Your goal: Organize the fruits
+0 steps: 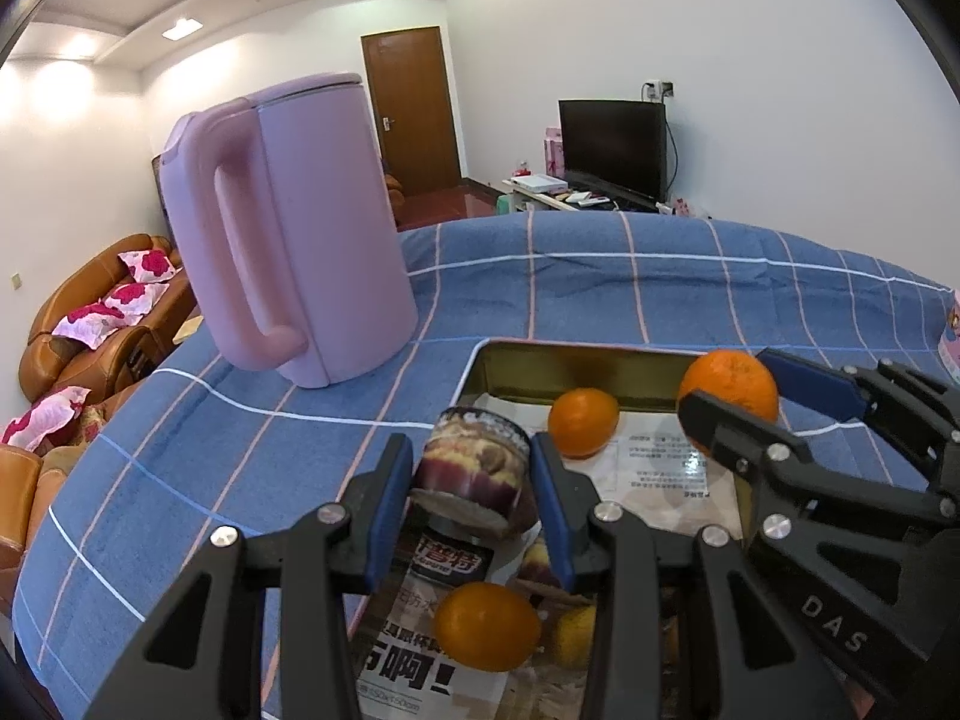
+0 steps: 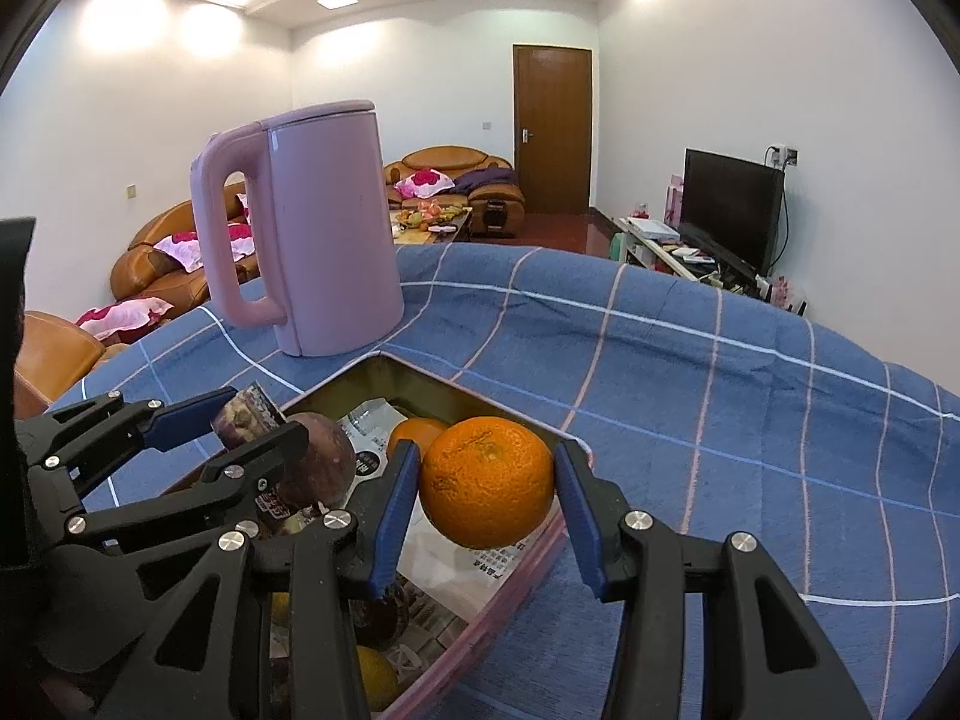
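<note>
The left claw (image 1: 471,480) grips a dark can (image 1: 474,468) above the paper-lined tin (image 1: 588,369) on the blue checked tabletop (image 1: 600,288). The right claw (image 2: 486,483) clamps a large orange (image 2: 486,489) over the tin's corner. Only the left view shows 2 smaller oranges (image 1: 583,431) (image 1: 487,626) lying inside; the right view shows a brownish fruit (image 2: 321,462) beside the can. A pink kettle (image 1: 300,228) stands behind.

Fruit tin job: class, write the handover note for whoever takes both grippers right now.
Left gripper: shut on a small printed can, held above the tin's left end.
Right gripper: shut on a large orange, held over the tin.
In the tin already: two small oranges, a yellowish fruit and a dark purple fruit, on newspaper.
Left to do: set the large orange down; decide where the can goes.
</note>
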